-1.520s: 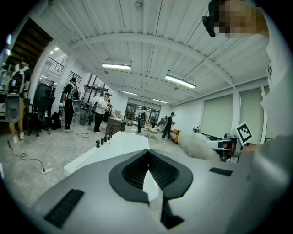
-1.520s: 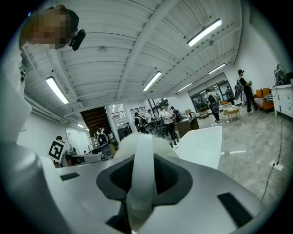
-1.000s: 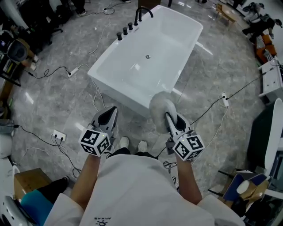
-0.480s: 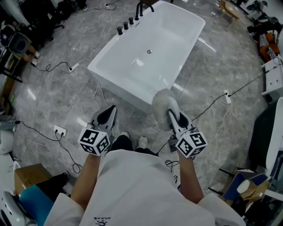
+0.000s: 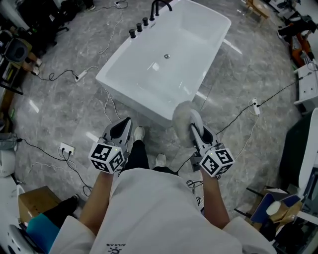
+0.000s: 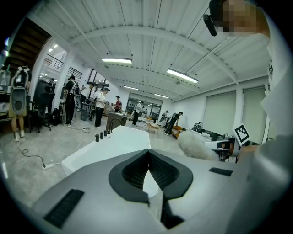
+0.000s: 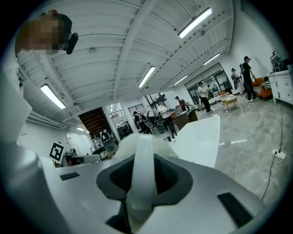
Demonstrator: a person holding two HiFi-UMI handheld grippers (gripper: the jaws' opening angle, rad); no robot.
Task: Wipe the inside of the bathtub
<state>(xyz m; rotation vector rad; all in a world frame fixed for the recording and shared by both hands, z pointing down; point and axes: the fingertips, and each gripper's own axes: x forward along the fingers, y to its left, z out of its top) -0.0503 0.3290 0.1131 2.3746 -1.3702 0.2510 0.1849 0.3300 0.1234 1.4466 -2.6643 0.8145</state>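
Duster (image 5: 185,118) hides stretch of bathtub (image 5: 149,84) near rim; distant people (image 6: 98,103) indistinct.

- The bathtub (image 5: 149,74) lies open from above — its floor is bare around the drain (image 5: 167,56).
- A faucet (image 5: 160,7) and knobs (image 5: 138,27) crowd the far left rim.
- Cables (image 5: 107,101) trail over the floor beside the near wall.
- The near rim stands between the basin and the fluffy duster (image 5: 184,115) clamped in the right gripper (image 5: 195,130).
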